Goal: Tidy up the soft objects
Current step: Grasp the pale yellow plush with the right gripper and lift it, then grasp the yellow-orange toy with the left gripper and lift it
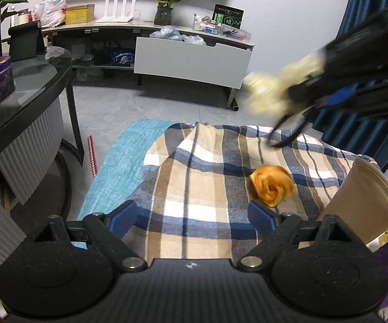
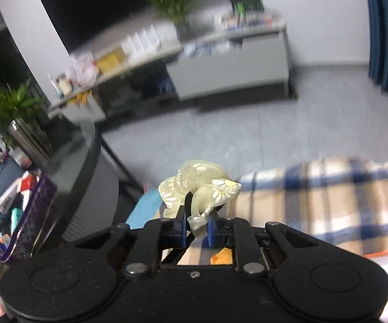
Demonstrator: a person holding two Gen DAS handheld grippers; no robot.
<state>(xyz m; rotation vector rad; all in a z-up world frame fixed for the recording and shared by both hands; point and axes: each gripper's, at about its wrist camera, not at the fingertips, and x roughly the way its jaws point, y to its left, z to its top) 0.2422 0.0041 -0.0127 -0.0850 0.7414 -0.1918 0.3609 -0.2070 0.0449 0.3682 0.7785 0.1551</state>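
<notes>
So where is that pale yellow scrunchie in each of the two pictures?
Left wrist view: the scrunchie is blurred at upper right, held in the right gripper above the plaid blanket.
Right wrist view: the scrunchie is at centre, pinched between the blue pads.
Shared landmark: the potted plant on the white cabinet.

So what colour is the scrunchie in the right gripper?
Pale yellow scrunchie with white flowers, clearest in the right wrist view.

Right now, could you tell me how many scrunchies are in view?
2: an orange scrunchie on the plaid blanket, and a pale yellow scrunchie held up in the right gripper. Others may be hidden.
</notes>
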